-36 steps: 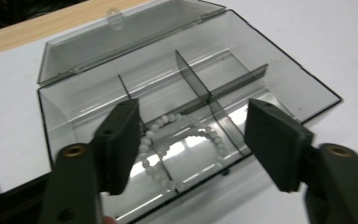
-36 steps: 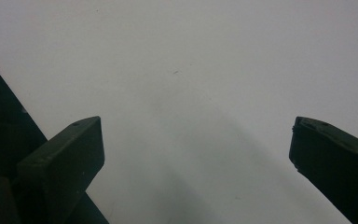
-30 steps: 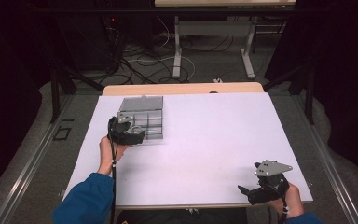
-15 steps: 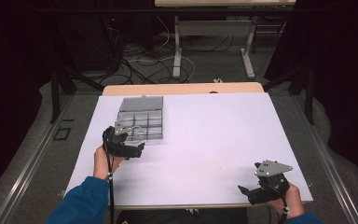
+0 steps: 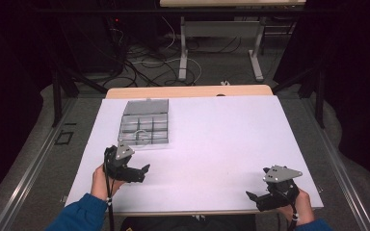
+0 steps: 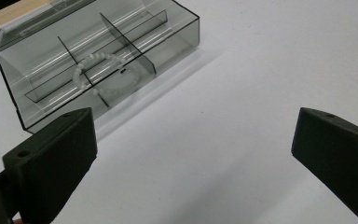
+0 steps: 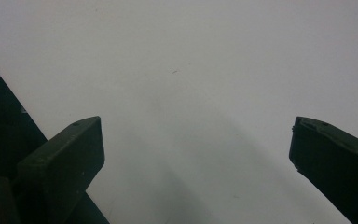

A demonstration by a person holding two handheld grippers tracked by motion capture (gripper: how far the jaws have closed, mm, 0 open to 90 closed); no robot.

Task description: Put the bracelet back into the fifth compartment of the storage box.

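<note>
With the bead bracelet (image 6: 105,73) lying in the clear divided box (image 5: 144,123) on the bench (image 5: 221,139), both the left gripper (image 5: 142,172) and right gripper (image 5: 251,197) are hovering empty, fingers spread wide, apparently resting between steps.

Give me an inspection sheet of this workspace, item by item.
Surface: white table top, bare apart from one box.
Job's things: clear divided organiser box, lid open; white bead bracelet lying inside across the dividers.
Clutter: nothing seen.
Grippers: left gripper open, near the box, not touching it; right gripper open, at the near right edge, nothing between its jaws.
Cables: loose cables on the floor beyond the table.
Surroundings: dark room, second desk's legs behind.
</note>
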